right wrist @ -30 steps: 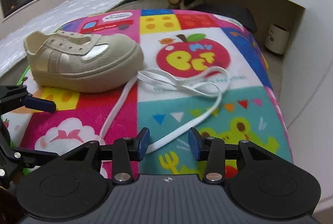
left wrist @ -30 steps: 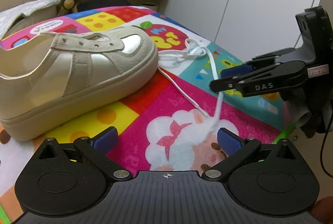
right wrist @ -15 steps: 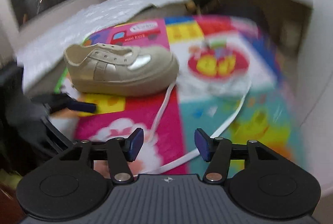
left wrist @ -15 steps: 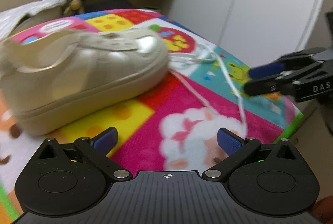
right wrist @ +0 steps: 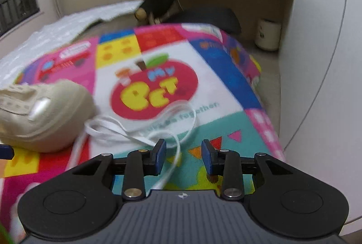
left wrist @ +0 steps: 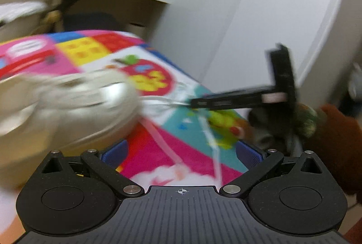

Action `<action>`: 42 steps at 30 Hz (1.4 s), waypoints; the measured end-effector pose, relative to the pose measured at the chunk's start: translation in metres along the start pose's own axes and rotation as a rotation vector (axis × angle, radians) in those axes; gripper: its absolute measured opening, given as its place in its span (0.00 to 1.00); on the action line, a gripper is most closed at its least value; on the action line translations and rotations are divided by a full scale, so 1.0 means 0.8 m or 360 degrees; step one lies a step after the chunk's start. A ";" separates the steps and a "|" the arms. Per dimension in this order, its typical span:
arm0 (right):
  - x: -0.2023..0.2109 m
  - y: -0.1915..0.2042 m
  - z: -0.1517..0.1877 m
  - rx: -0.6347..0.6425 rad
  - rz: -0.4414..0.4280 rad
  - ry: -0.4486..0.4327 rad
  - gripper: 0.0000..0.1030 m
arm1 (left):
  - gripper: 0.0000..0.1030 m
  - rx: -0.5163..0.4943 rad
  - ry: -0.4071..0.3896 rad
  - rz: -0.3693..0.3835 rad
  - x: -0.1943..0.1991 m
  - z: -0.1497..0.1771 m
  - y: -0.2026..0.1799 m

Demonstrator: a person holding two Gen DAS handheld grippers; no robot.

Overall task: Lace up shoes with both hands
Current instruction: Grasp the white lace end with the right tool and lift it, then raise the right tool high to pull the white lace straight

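A beige shoe (left wrist: 67,103) with empty eyelets lies on a colourful play mat (left wrist: 158,142); it also shows at the left of the right wrist view (right wrist: 43,117). A loose white lace (right wrist: 135,130) lies coiled beside the toe and runs toward me in the left wrist view (left wrist: 210,142). My left gripper (left wrist: 181,153) is open and empty, low over the mat beside the shoe. My right gripper (right wrist: 183,153) is open, just above the lace coil, one strand passing between its fingers. It also shows in the left wrist view (left wrist: 196,104). Both views are motion-blurred.
The mat (right wrist: 226,76) ends at a drop on the right beside white cabinet doors (right wrist: 321,62). A black office chair (right wrist: 181,1) and a small white bin (right wrist: 269,34) stand behind the mat. A pale textured sheet (right wrist: 67,26) lies at the far left.
My right gripper has moved forward over the lace coil near the shoe's toe. My left gripper has moved closer to the shoe. Both jaws stay open.
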State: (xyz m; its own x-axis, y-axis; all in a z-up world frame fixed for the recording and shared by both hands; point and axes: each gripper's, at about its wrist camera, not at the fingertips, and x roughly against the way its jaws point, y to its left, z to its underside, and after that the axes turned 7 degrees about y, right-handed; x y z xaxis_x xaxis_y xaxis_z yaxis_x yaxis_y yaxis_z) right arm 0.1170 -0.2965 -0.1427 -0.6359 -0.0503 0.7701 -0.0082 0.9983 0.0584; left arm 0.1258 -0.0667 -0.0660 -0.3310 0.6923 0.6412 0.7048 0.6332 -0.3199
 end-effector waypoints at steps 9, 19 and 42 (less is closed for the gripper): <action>0.126 -0.043 -0.023 -0.0260 -0.0188 -0.0377 0.01 | 1.00 0.0024 0.0149 0.0194 -0.099 -0.027 0.004; 0.053 -0.013 -0.023 0.0031 -0.0142 -0.0121 0.15 | 1.00 0.0124 0.0146 0.0248 -0.076 -0.007 0.028; 0.239 -0.029 -0.086 -0.0243 -0.0671 -0.0711 0.02 | 1.00 0.0152 0.0108 0.0210 -0.044 0.013 0.038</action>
State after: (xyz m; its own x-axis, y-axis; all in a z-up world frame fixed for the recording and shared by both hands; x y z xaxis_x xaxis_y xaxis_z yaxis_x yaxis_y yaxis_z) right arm 0.0486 -0.3315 0.0468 -0.8632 -0.3875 0.3237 -0.2388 0.8782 0.4145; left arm 0.1525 -0.0683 -0.1056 -0.1941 0.7488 0.6337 0.6754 0.5705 -0.4672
